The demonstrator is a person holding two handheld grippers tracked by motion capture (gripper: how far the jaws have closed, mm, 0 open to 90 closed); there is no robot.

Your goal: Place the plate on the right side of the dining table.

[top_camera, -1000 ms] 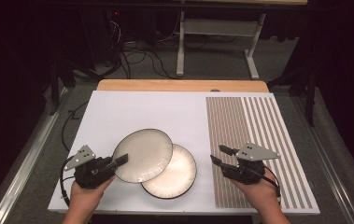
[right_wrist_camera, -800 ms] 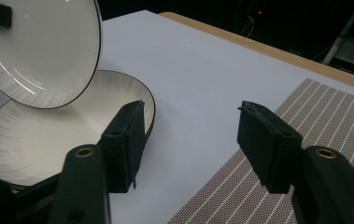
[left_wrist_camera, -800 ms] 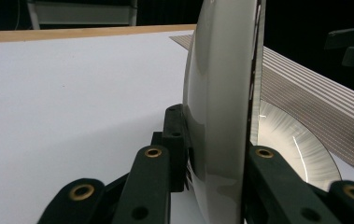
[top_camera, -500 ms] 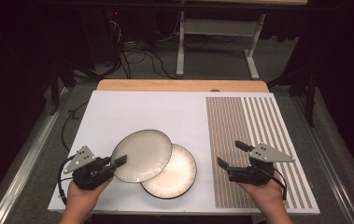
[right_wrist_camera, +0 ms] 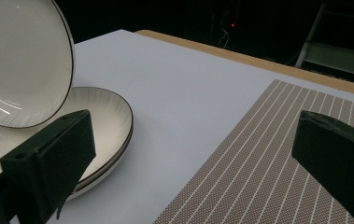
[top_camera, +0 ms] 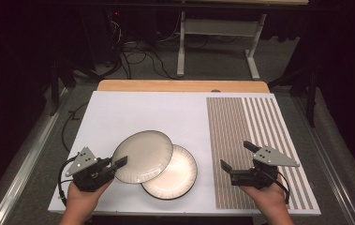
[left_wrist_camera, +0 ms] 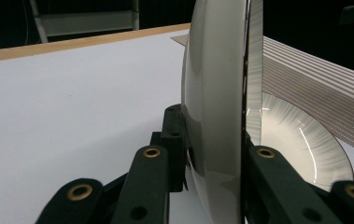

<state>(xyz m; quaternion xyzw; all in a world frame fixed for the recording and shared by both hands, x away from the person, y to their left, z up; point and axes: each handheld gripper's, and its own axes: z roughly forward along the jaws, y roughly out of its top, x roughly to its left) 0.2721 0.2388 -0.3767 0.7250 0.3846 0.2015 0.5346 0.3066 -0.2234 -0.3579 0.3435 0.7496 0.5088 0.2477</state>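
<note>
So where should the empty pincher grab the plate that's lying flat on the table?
Probably the bottom plate by its rim on the right, the side nearest the open right gripper. That edge curves up off the table, and the lifted plate covers the left part.

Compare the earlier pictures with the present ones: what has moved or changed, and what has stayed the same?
The right gripper has drifted slightly right over the striped mat, and its jaws have just been opening, with nothing between them. The left gripper keeps its grip on the upper plate, tilted over the lower plate, which has not moved.
</note>
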